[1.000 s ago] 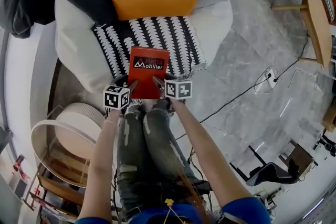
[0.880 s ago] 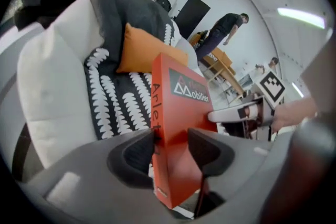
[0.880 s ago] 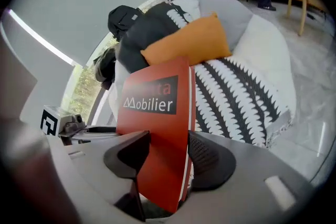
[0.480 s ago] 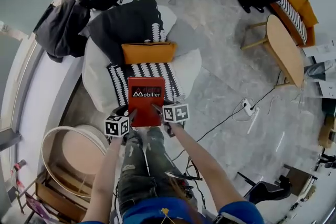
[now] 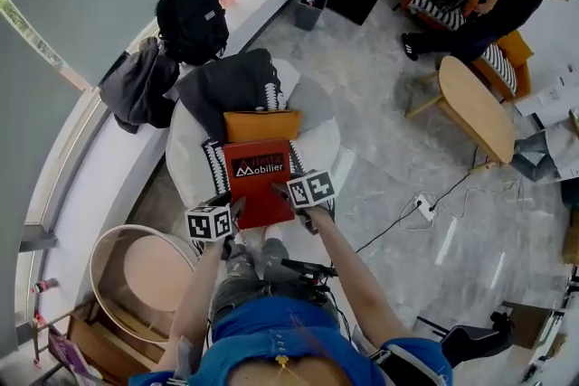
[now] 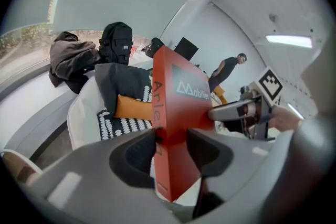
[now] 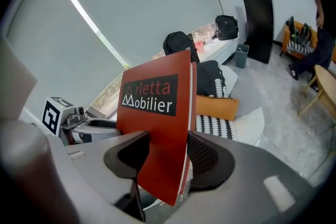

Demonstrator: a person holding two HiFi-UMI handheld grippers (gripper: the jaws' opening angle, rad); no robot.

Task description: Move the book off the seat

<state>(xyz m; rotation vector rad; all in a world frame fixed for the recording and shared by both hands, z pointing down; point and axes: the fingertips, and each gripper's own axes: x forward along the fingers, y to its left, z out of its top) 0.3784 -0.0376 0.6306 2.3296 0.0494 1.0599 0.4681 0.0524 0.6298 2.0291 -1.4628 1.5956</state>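
1. Check both grips. The left gripper (image 6: 170,136) holds the red book (image 5: 258,178) at its spine edge. Its jaws stand wide and have just been closing, with the book between the pads. The right gripper (image 7: 167,147) clamps the opposite lower edge, its jaws also wide, with one pad on each cover.
2. Note the position of the red book. It hangs between the two grippers with its front cover towards you, above the front of the white armchair (image 5: 185,167). It appears to touch no cushion.
3. Move both hands as one unit. If they move at different rates, the book is likely to twist in the jaws.
4. Pick a landing place off the seat. The round wooden side table (image 5: 149,271) to your left looks nearest.
5. Lower the book flat, and release only once it is supported.
6. Count: one red book, two grippers, one armchair, one orange cushion (image 5: 262,124), and two black backpacks (image 5: 192,21) on the ledge.
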